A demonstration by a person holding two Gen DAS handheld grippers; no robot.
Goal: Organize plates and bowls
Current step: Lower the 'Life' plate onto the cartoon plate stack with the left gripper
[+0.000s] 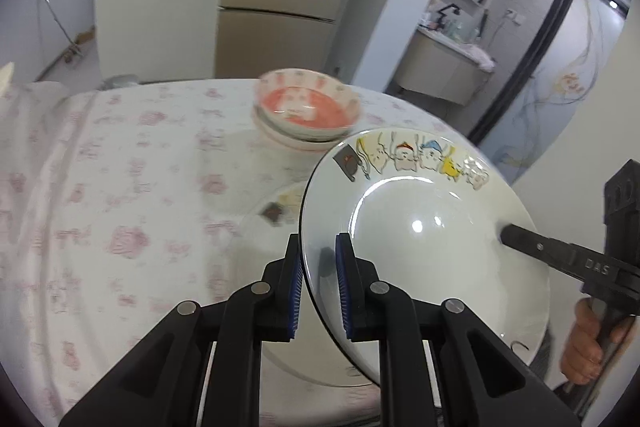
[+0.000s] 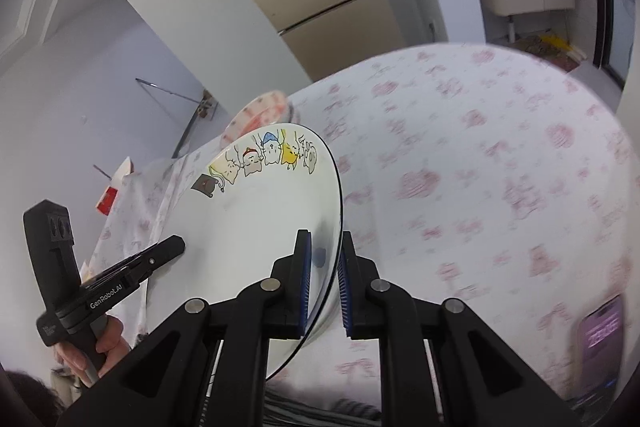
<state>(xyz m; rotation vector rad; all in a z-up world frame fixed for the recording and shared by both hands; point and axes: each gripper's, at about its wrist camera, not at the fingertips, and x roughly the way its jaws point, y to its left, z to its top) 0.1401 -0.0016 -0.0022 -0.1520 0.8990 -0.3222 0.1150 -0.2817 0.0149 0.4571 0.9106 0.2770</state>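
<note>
A white plate with cartoon cats on its rim (image 1: 424,227) is held tilted above the table by both grippers. My left gripper (image 1: 318,279) is shut on its left edge. My right gripper (image 2: 324,279) is shut on its right edge; the plate also shows in the right wrist view (image 2: 256,215). The right gripper's finger (image 1: 532,247) shows on the plate's far side in the left wrist view. A second cat plate (image 1: 272,227) lies on the table under the held one. A red-and-white bowl (image 1: 308,105) sits on stacked dishes further back.
The table has a white cloth with pink prints (image 2: 480,167). A phone (image 2: 600,339) lies at the table's near right edge. A red-and-white carton (image 2: 114,191) stands at the left. A cabinet and a bathroom doorway are behind the table.
</note>
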